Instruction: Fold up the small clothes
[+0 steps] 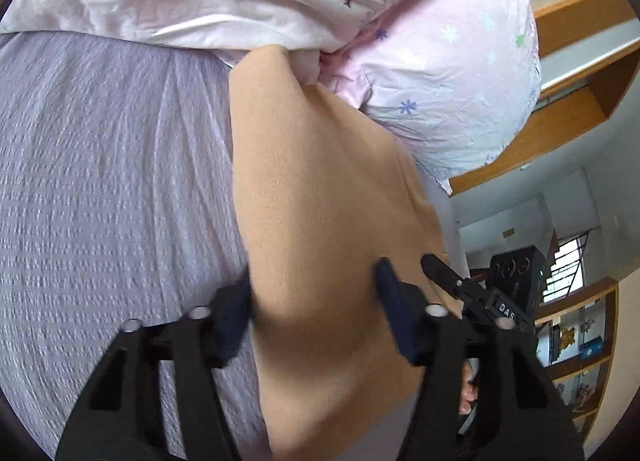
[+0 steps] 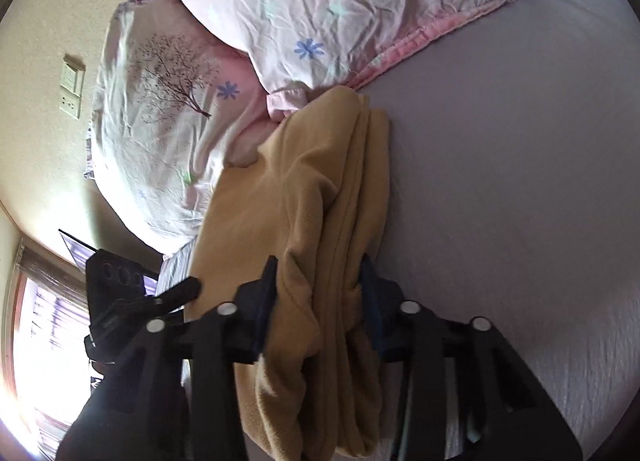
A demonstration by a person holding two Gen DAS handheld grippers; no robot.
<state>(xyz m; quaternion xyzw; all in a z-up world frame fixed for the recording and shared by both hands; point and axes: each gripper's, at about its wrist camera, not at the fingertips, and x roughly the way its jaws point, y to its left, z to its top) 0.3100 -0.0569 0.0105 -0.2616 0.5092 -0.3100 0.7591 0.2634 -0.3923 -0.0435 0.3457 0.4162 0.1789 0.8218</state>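
A tan fleece garment [image 1: 320, 189] lies on the lilac bedsheet [image 1: 112, 181], its far end against the pink quilt. My left gripper [image 1: 314, 285] is open, its jaws wide apart over the garment's near part. In the right wrist view the garment [image 2: 304, 201] shows folded in layers. My right gripper [image 2: 320, 277] has its jaws on either side of a bunched fold of the garment and looks shut on it. The right gripper also shows in the left wrist view [image 1: 444, 273], and the left one in the right wrist view [image 2: 184, 289].
A pink flowered quilt [image 1: 440, 73] and pillow [image 2: 160, 101] are heaped at the bed's far end. A wooden bed frame [image 1: 560, 109] and shelves [image 1: 576, 341] stand to the right. A wall with switches [image 2: 72, 89] and a window [image 2: 44, 341] are on the left.
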